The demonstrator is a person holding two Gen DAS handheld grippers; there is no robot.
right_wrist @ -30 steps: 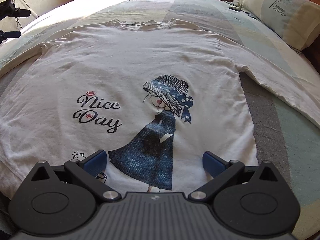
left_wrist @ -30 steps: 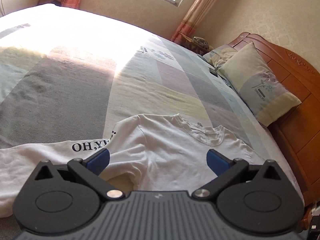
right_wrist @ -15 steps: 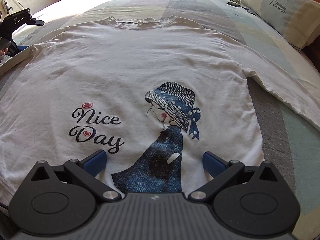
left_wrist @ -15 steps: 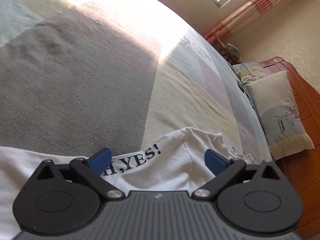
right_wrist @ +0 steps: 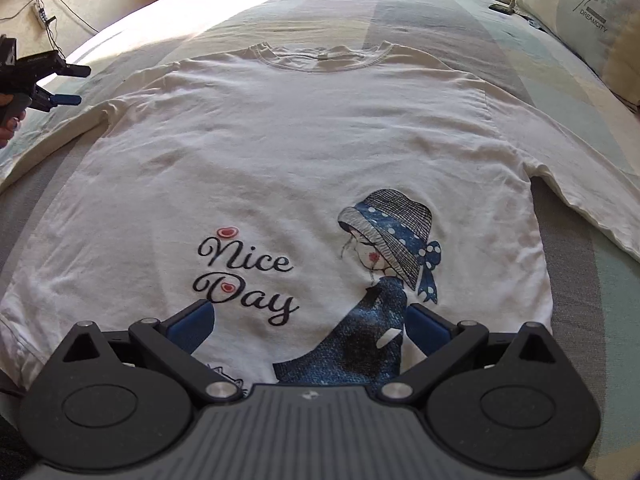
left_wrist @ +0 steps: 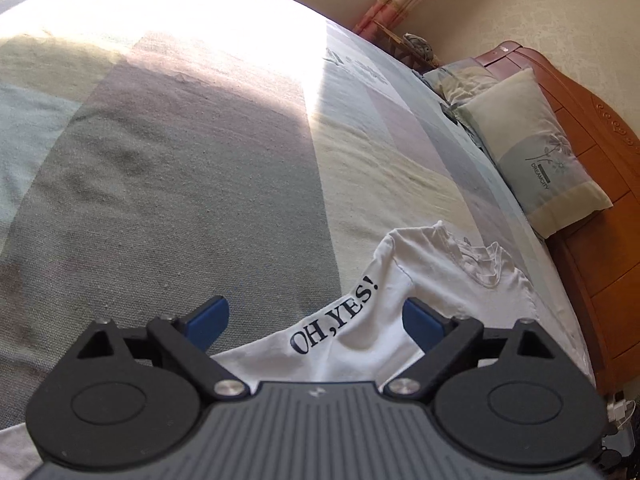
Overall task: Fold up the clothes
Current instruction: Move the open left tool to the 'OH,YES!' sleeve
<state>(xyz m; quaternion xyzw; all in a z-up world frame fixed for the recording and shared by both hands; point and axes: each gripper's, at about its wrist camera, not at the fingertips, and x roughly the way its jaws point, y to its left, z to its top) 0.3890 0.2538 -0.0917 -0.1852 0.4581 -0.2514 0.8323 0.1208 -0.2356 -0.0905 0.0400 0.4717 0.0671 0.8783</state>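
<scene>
A white long-sleeved shirt (right_wrist: pixel 304 148) lies flat on the bed, front up, with a "Nice Day" print and a girl in a blue hat. My right gripper (right_wrist: pixel 310 326) is open and empty, low over the shirt's hem. My left gripper (left_wrist: pixel 316 322) is open and empty over the shirt's left sleeve (left_wrist: pixel 348 328), which reads "OH,YES!". The left gripper also shows in the right wrist view (right_wrist: pixel 60 84), at the far left beside the sleeve.
The bed has a patchwork cover (left_wrist: pixel 180 184). Pillows (left_wrist: pixel 544 168) lean on a wooden headboard (left_wrist: pixel 600 240) at the right. A small dark object (right_wrist: pixel 502 8) lies near the pillows. Wall cables (right_wrist: pixel 44 16) hang at the far left.
My left gripper has swung left along the sleeve, so more bare bed cover shows. My right gripper has moved slightly forward over the hem. Both stayed open.
</scene>
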